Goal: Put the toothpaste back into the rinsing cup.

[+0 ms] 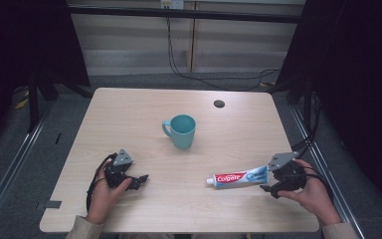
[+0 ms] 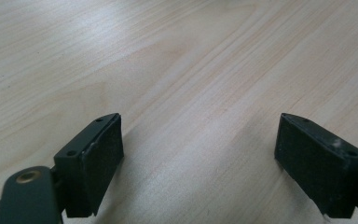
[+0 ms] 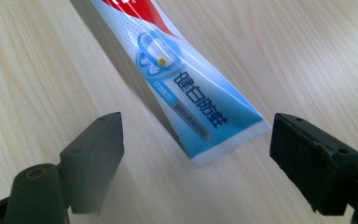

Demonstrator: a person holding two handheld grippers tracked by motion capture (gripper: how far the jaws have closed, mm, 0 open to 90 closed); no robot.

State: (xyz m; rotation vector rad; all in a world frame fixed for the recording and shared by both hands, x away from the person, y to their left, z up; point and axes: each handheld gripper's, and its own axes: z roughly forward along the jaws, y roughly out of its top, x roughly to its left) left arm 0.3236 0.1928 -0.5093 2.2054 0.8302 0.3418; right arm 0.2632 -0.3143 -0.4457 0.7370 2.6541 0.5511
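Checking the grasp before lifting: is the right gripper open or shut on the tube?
Open. The right gripper has its jaws spread either side of the tube end, touching neither.

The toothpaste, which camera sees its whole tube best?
The high view: the toothpaste lies whole on the table, cap to crimped tail. The right gripper view sees its tail end close up, between the right gripper's open jaws. The left gripper view looks at bare table.

Overhead light even | room edges dark | near tongs blurred

The toothpaste tube [image 1: 239, 177] reads "Colgate" in white on red, with dark Chinese characters near its flat end.
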